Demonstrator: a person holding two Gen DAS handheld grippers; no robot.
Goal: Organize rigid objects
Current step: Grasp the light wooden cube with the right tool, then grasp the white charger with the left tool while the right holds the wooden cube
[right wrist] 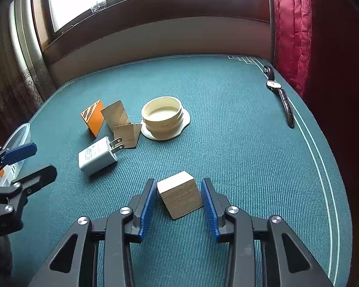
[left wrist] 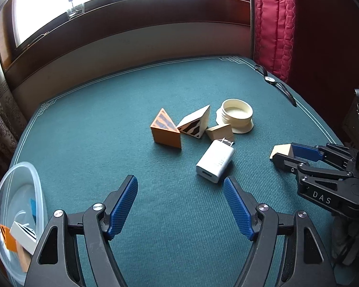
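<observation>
My right gripper (right wrist: 179, 195) is around a pale wooden cube (right wrist: 180, 194) on the green table; its pads touch or nearly touch the cube's sides. In the left wrist view the cube (left wrist: 282, 150) sits between those fingers. My left gripper (left wrist: 180, 191) is open and empty, just short of a white wall charger (left wrist: 215, 161). Beyond lie an orange striped wedge (left wrist: 165, 129), a cream striped wedge (left wrist: 195, 123), a small wooden wedge (left wrist: 220, 131) and a cream round jar (left wrist: 237, 114). A clear plastic bowl (left wrist: 2, 196) at my left holds several blocks.
A wristwatch (right wrist: 281, 95) lies along the table's right edge by a red curtain (right wrist: 292, 28). A wall and window sill run behind the table (right wrist: 251, 143). The left gripper (right wrist: 21, 165) shows at the left in the right wrist view.
</observation>
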